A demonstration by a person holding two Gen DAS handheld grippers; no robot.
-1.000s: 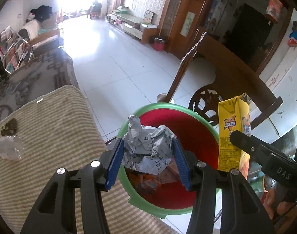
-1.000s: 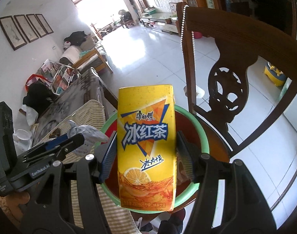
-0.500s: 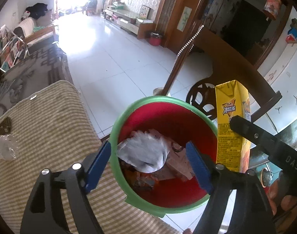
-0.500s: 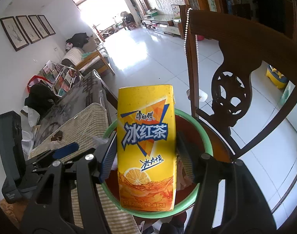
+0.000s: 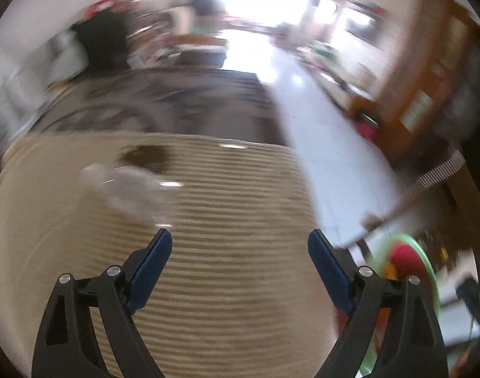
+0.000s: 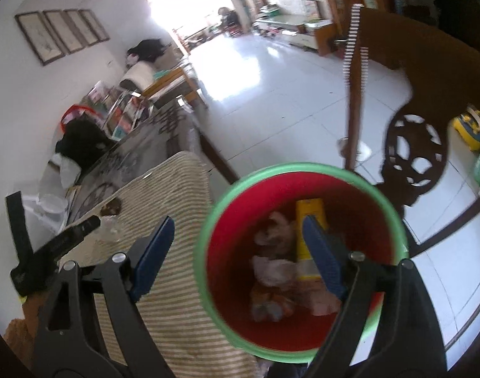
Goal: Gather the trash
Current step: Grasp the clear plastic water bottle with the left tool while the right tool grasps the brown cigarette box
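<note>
A red bin with a green rim (image 6: 303, 167) stands past the table's edge. Inside it a yellow drink carton (image 6: 309, 217) stands on crumpled paper (image 6: 271, 267) and other scraps. My right gripper (image 6: 238, 222) hangs over the bin's left rim, its jaws opening with nothing between them. My left gripper (image 5: 240, 236) is over the striped tablecloth (image 5: 233, 283), jaws opening and empty. Ahead of it lies a crumpled clear plastic piece (image 5: 129, 186), blurred, with a small brown scrap (image 5: 145, 154) beyond. The bin (image 5: 407, 261) shows at the right of that view.
A carved wooden chair (image 6: 413, 145) stands right behind the bin, with beads (image 6: 350, 47) hanging on its post. A dark patterned table (image 6: 139, 145) adjoins the striped one. White tiled floor (image 6: 271, 94) stretches beyond. One black finger of the left gripper (image 6: 82, 226) crosses the striped cloth.
The right gripper let go of the yellow carton, which now lies in the bin. The left gripper dropped the paper ball into the bin, then swung left over the tablecloth.
</note>
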